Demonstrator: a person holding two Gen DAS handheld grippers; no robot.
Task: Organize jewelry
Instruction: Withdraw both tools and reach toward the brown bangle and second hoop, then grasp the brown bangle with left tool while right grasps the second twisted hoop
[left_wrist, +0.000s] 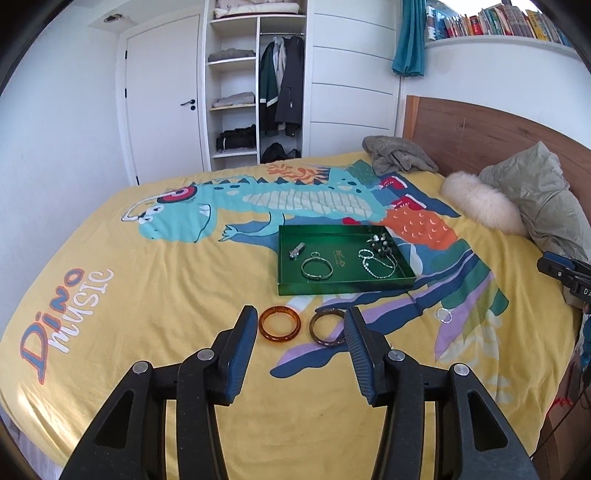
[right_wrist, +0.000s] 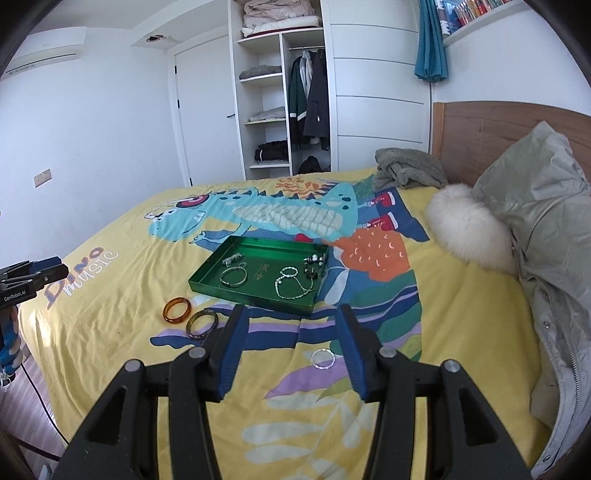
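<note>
A green tray (left_wrist: 325, 288) (right_wrist: 207, 286) lies on the yellow bedspread and holds a silver bangle (left_wrist: 316, 268) (right_wrist: 233, 277), a bead necklace (left_wrist: 376, 264) (right_wrist: 291, 284), a small clasp piece (left_wrist: 296, 251) and dark beads (left_wrist: 380, 242). In front of it lie an amber bangle (left_wrist: 279, 325) (right_wrist: 177, 310), a brown bangle (left_wrist: 327, 326) (right_wrist: 201, 324) and a small clear ring (left_wrist: 444, 315) (right_wrist: 322, 358). My left gripper (left_wrist: 301, 325) is open just before the two bangles. My right gripper (right_wrist: 291, 325) is open above the clear ring.
A grey jacket with a white fur collar (right_wrist: 469, 229) lies at the right by the wooden headboard (left_wrist: 480, 133). A grey cloth (left_wrist: 399, 153) lies at the bed's far end. An open wardrobe (left_wrist: 255, 81) stands behind.
</note>
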